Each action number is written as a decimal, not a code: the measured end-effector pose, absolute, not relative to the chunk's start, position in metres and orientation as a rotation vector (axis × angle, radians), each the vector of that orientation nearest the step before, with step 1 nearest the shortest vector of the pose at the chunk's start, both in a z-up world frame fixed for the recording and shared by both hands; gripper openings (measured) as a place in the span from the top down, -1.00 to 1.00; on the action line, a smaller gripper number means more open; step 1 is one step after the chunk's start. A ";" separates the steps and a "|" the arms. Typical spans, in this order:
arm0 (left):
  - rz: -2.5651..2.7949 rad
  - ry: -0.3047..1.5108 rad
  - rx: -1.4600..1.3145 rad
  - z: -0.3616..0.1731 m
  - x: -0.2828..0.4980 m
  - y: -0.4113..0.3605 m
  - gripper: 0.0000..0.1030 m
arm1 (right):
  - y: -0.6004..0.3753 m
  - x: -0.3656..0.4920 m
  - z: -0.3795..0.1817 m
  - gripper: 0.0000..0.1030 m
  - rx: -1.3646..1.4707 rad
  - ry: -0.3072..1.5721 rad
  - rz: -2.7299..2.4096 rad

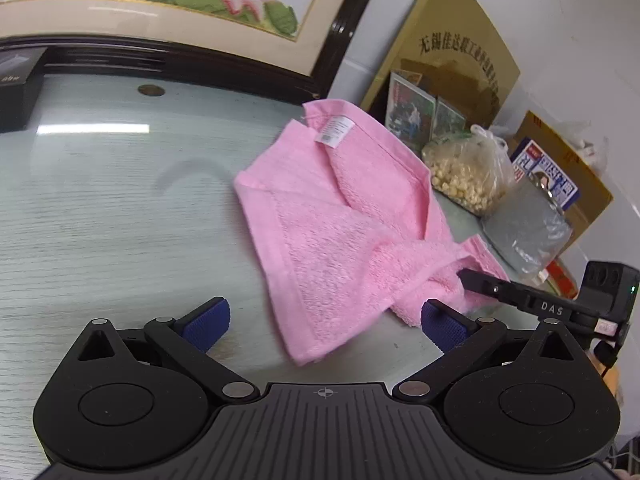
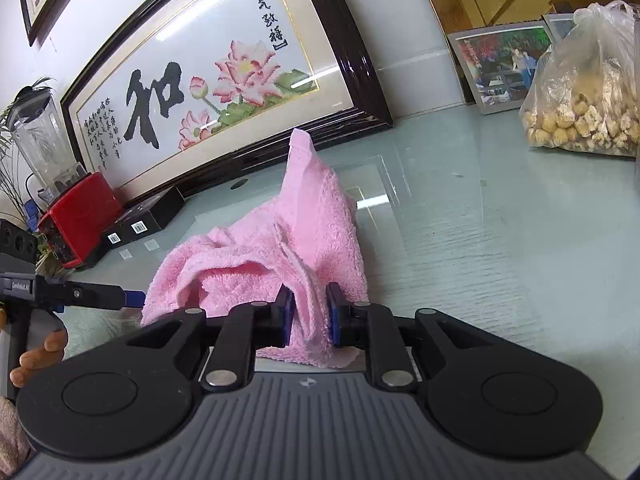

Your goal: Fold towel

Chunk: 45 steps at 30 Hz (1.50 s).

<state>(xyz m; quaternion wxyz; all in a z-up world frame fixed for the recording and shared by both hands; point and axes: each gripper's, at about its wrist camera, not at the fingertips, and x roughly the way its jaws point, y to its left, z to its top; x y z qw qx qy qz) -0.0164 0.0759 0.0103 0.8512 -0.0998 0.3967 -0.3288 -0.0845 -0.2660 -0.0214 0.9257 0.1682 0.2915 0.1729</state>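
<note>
Two grippers work one pink towel (image 1: 340, 216), which lies rumpled and half doubled on the glass table (image 1: 120, 208), its long axis running away toward the framed lotus picture (image 2: 208, 92). Right gripper (image 2: 310, 314) has its jaws narrowed on a bunched fold at the near edge, the cloth pinched between the blue pads. Left gripper (image 1: 324, 320) stands spread wide and empty, the towel's loose near corner lying just ahead between its fingers. Left is the free hand, and that corner looks like its pickup.
</note>
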 end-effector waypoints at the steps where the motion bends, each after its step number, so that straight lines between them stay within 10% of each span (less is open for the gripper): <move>1: -0.696 0.831 -0.195 0.010 -0.018 0.071 -0.80 | -0.266 -0.085 -0.022 0.59 0.343 0.597 0.353; 4: -0.717 0.810 -0.112 0.011 -0.024 0.048 -0.40 | -0.267 -0.085 -0.022 0.49 0.350 0.595 0.346; 9: -0.694 0.787 -0.052 0.009 -0.030 0.043 0.41 | -0.276 -0.091 -0.019 -0.29 0.391 0.557 0.355; 12: -0.674 0.791 -0.061 0.008 -0.027 0.047 0.83 | -0.287 -0.096 -0.018 -0.30 0.440 0.522 0.387; 25: -0.602 0.721 0.020 0.009 -0.033 0.041 0.90 | -0.280 -0.077 0.005 -0.46 0.441 0.525 0.347; 32: -0.595 0.711 0.048 0.009 -0.036 0.038 0.89 | -0.263 -0.081 -0.001 0.79 0.314 0.576 0.275; 45: -0.530 0.709 -0.020 0.008 -0.028 0.049 0.88 | -0.363 -0.127 -0.017 0.91 0.678 0.384 0.211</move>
